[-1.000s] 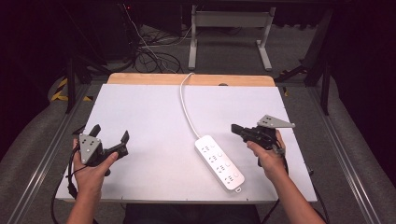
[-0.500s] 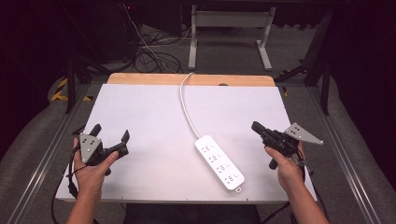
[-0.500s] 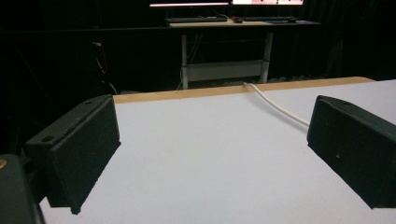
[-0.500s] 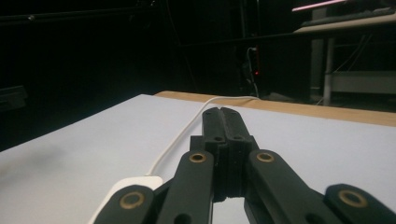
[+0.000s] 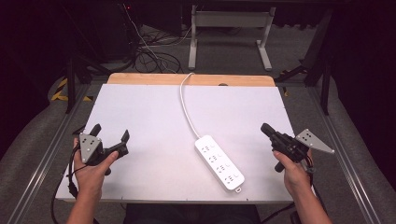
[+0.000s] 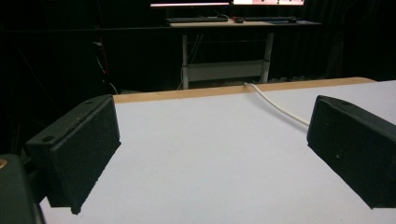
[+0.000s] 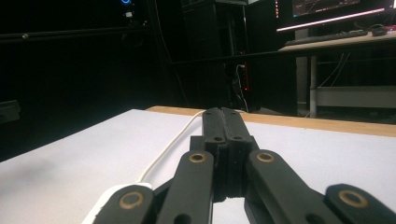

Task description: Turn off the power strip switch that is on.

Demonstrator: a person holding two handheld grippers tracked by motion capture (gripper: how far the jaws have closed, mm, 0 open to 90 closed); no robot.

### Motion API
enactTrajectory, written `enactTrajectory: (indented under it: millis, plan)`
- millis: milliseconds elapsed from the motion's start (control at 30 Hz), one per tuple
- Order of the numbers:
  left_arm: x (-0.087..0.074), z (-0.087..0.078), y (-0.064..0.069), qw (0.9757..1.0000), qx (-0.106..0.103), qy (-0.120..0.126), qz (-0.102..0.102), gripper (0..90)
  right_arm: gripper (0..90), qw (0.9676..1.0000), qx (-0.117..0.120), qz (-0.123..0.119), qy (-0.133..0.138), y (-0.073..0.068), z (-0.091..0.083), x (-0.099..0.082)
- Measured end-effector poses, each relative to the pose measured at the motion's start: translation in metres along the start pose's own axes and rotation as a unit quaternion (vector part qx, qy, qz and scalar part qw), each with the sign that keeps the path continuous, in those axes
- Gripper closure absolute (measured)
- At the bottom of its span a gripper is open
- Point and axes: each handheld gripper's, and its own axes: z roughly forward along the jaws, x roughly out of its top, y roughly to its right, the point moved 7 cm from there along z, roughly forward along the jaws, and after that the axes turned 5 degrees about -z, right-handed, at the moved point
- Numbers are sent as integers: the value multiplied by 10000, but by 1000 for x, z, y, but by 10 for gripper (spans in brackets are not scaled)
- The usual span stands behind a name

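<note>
A white power strip (image 5: 219, 161) lies slantwise on the white table (image 5: 149, 116), and its white cord (image 5: 185, 105) runs to the far edge. My left gripper (image 5: 111, 132) rests near the front left, held by a hand, its jaws spread wide with nothing between them. In the left gripper view both black pads (image 6: 79, 149) stand far apart over bare table. My right gripper (image 5: 264, 128) sits to the right of the strip, jaws pressed together and empty. The right gripper view shows the shut gripper (image 7: 224, 114), with the cord (image 7: 173, 144) and a corner of the strip (image 7: 109, 198) beyond.
A wooden strip (image 5: 191, 79) borders the table's far edge. Behind it stand a desk frame (image 5: 229, 32) and loose floor cables (image 5: 149, 53). Metal rails (image 5: 51, 154) run along both sides of the table.
My right hand has carried its shut gripper to the right, away from the power strip toward the table's right edge. The left gripper has stayed where it was.
</note>
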Motion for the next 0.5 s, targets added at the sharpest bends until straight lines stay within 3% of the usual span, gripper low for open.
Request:
enactTrajectory:
  millis: [133, 167, 200, 300, 400, 500]
  plan:
    - [0, 0, 0, 10000, 5, 4, -5, 31, 892, 10000, -37, -25, 4, 2, -1, 0]
    - [0, 0, 0, 10000, 6, 2, -7, 31, 852, 10000, -34, -69, 20, 2, -1, 0]
    - [0, 0, 0, 10000, 11, -5, 2, 31, 785, 9999, -25, -118, -7, 1, -1, 0]
    - [0, 0, -1, 10000, 15, -3, 4, 31, 459, 9995, -90, -182, -234, 0, 3, -3]
    - [0, 0, -2, 10000, 34, -8, -8, 28, 240, 9991, -124, -281, -299, -3, 8, -5]
    - [0, 1, -2, 10000, 29, -8, -25, 26, 126, 9992, -146, -223, -281, -5, 10, -4]
